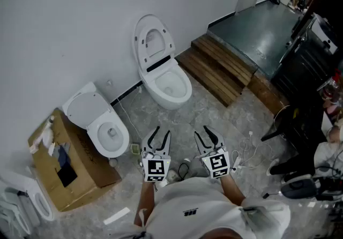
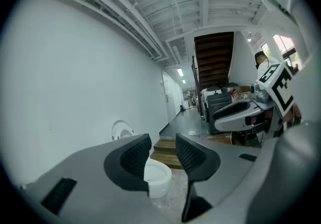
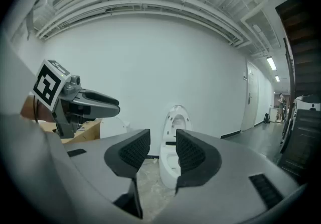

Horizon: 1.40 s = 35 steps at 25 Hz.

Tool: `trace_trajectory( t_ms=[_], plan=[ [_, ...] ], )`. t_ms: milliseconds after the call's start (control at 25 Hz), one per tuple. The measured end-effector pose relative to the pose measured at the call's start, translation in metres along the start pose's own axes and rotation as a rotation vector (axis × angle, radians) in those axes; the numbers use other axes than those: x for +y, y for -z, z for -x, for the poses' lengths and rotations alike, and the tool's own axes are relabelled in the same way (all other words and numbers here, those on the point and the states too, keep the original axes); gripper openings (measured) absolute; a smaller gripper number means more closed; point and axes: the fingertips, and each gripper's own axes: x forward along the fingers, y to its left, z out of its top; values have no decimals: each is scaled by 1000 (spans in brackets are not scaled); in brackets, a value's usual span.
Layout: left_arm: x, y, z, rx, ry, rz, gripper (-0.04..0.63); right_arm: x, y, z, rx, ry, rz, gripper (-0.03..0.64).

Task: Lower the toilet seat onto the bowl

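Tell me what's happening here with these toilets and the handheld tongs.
A person holds the left tongs and right tongs out in front, both open and empty, facing the toilet beside the wooden steps. Its seat stands raised above the bowl. Neither tongs touches it, so it is not yet lowered.

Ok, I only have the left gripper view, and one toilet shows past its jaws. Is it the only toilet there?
Observer: No, the head view shows a second toilet left of it, beside a cardboard box.
Operator: And the other gripper's jaws?
Observer: The right gripper has its jaws apart, nothing between them, aimed at the toilet whose seat is raised.
Operator: Is either gripper touching it?
Observer: No; the left gripper and the right one are close to the person, with floor between them and it.
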Motion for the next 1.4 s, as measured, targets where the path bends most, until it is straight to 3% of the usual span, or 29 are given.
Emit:
trace_trajectory(
  t_ms=[600, 1400],
  plan=[
    [31, 13, -47, 6, -65, 16, 170, -26, 2, -56, -20, 13, 12, 163],
    [66, -8, -201, 52, -120, 3, 158, -143, -14, -182, -3, -36, 46, 163]
  ],
)
